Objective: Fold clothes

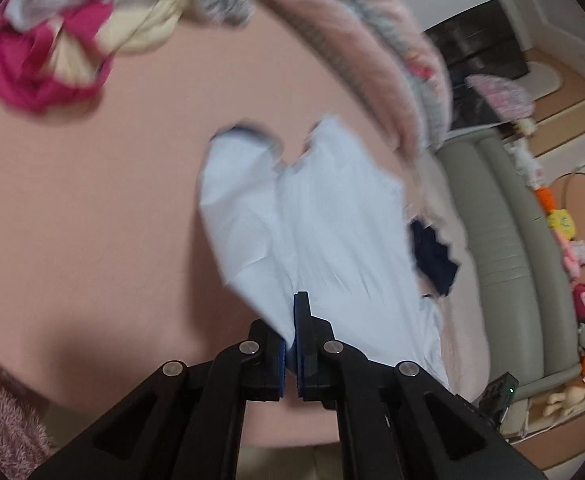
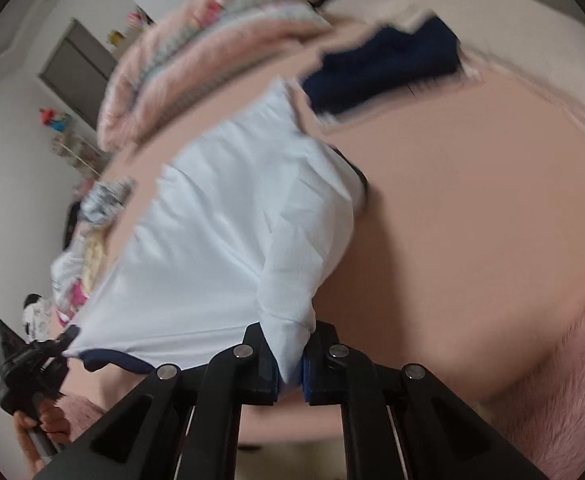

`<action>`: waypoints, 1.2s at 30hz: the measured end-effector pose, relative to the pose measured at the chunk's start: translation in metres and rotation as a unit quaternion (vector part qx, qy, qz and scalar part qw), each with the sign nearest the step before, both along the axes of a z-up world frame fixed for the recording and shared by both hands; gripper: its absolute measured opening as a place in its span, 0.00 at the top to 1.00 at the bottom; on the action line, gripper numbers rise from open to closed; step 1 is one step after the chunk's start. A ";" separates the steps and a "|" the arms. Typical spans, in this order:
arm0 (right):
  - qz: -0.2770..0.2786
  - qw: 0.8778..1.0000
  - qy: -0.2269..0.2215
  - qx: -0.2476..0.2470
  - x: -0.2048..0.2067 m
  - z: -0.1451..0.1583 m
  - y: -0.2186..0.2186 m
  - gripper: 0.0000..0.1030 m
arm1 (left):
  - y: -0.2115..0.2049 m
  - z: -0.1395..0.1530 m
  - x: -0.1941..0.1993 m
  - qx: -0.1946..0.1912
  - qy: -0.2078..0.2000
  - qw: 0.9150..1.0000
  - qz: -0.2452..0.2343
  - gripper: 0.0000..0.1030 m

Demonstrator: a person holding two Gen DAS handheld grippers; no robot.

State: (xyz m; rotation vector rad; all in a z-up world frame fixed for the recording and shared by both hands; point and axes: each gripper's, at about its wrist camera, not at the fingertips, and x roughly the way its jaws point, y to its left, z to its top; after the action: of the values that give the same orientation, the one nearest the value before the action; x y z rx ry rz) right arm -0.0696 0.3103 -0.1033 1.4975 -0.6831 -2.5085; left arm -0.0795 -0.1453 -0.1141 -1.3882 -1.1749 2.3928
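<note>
A pale blue-white shirt [image 1: 312, 216] with a dark navy collar edge is held up over the pink bed sheet [image 1: 92, 208]. My left gripper [image 1: 290, 344] is shut on one edge of the shirt. My right gripper [image 2: 292, 364] is shut on a bunched corner of the same shirt [image 2: 220, 240]. The left gripper [image 2: 58, 346] also shows in the right wrist view, pinching the shirt's far corner, with the hand below it. The frames are motion-blurred.
A pile of pink, cream and grey clothes [image 1: 72, 40] lies at the far left of the bed. A folded navy garment [image 2: 384, 68] lies on the sheet. A rolled pink fluffy blanket [image 1: 372, 52] borders the bed. A grey padded bumper [image 1: 504, 240] and toys lie beyond.
</note>
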 end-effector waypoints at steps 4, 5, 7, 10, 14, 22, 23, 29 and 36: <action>-0.035 0.997 -0.056 -0.049 0.000 -0.039 0.009 0.89 | 0.001 -0.030 0.009 0.021 -0.050 0.998 0.010 0.96; -0.032 0.997 -0.054 -0.040 0.002 -0.037 0.007 0.88 | 0.002 -0.033 0.013 0.018 -0.052 0.998 0.013 0.95; -0.022 0.998 -0.051 -0.012 0.005 -0.032 0.003 0.79 | 0.005 -0.035 0.018 0.016 -0.055 0.998 0.011 0.91; -0.004 0.998 -0.064 0.005 0.011 -0.032 -0.006 0.73 | 0.015 -0.039 0.016 0.018 -0.058 0.998 -0.015 0.82; 0.034 0.997 -0.043 0.049 0.002 -0.031 -0.026 0.65 | 0.031 -0.033 -0.009 -0.016 -0.036 0.999 -0.032 0.79; 0.046 0.998 -0.001 0.052 -0.040 -0.032 -0.035 0.87 | 0.042 -0.030 -0.043 -0.021 -0.003 1.000 -0.018 0.61; 0.044 0.998 -0.002 0.050 -0.040 -0.027 -0.029 0.92 | 0.044 -0.023 -0.045 -0.031 0.000 0.999 -0.041 0.98; 0.030 0.993 0.108 0.043 -0.024 0.062 -0.019 0.95 | 0.026 0.065 -0.021 -0.028 0.108 0.993 -0.050 0.97; 0.007 0.974 0.218 -0.056 0.026 0.161 -0.006 0.95 | 0.019 0.177 0.053 0.019 0.241 0.968 -0.064 0.97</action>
State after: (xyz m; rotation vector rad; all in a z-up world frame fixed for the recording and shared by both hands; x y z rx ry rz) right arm -0.0437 0.3040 0.0580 0.8627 -0.7150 -2.6062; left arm -0.0270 -0.1261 0.0626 -0.7711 -0.9599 2.4009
